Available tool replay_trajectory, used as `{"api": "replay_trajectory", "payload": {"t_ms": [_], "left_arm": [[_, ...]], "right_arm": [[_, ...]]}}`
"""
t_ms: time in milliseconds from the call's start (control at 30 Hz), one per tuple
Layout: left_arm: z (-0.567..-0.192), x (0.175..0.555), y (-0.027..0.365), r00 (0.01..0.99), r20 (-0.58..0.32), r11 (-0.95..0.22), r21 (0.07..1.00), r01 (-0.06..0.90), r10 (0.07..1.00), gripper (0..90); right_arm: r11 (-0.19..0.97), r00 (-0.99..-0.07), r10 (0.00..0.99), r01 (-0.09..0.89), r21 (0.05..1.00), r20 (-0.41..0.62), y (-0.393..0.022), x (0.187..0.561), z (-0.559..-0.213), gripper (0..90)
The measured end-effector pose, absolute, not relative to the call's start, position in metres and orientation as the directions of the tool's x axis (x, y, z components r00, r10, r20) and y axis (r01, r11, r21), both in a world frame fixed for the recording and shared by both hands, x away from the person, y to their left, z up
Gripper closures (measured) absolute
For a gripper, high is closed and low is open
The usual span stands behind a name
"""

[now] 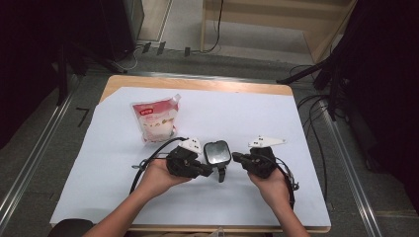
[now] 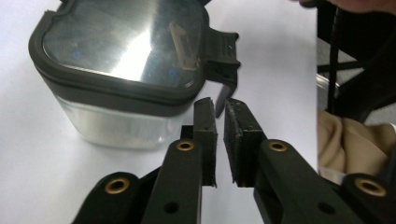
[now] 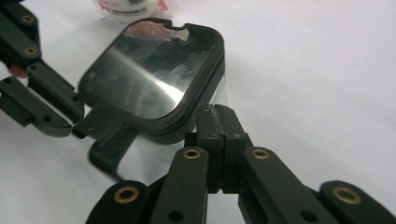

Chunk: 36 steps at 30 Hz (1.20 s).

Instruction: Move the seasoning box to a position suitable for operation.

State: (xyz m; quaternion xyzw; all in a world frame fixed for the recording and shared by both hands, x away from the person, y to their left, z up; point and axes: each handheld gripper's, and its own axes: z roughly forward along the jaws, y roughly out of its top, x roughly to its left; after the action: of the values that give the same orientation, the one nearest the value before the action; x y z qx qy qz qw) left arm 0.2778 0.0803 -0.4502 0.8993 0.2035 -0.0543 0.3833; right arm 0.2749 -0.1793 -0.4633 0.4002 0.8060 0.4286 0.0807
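Between the grippers sits the box (image 1: 217, 151), its latch (image 2: 223, 77) just ahead of the left gripper's (image 2: 220, 105) slightly parted jaws (right gripper (image 3: 218, 112) closed, empty)

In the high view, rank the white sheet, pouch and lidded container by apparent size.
1. White sheet, covering most of the table.
2. Pouch.
3. Container, a little smaller than the pouch; both lie at similar distance, so the order looks safe.

bg: pouch (image 1: 157, 120) red/white, far-left on white sheet (image 1: 247, 118) | wood table (image 1: 197, 83) | cables on floor (image 1: 316, 106)
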Motion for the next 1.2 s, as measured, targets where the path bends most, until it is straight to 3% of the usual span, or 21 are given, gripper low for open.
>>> {"api": "replay_trajectory", "payload": {"t_ms": [333, 500, 633, 1200], "left_arm": [[-0.439, 0.281, 0.100, 0.918, -0.246, -0.638, 0.662, 0.393, 0.310, 71.3], [-0.436, 0.287, 0.112, 0.912, -0.258, -0.625, 0.666, 0.408, 0.320, 61.3], [-0.436, 0.293, 0.121, 0.903, -0.255, -0.598, 0.681, 0.422, 0.347, 47.9], [-0.436, 0.296, 0.129, 0.894, -0.246, -0.581, 0.689, 0.433, 0.375, 42.4]], "right_arm": [[0.319, -0.687, 0.685, 0.581, 0.748, 0.242, -0.181, 0.250, -0.456, 90.0], [0.316, -0.696, 0.670, 0.583, 0.749, 0.258, -0.181, 0.236, -0.454, 90.0], [0.338, -0.713, 0.653, 0.574, 0.746, 0.254, -0.174, 0.222, -0.455, 90.0], [0.413, -0.772, 0.582, 0.551, 0.725, 0.256, -0.141, 0.219, -0.469, 90.0]]}}
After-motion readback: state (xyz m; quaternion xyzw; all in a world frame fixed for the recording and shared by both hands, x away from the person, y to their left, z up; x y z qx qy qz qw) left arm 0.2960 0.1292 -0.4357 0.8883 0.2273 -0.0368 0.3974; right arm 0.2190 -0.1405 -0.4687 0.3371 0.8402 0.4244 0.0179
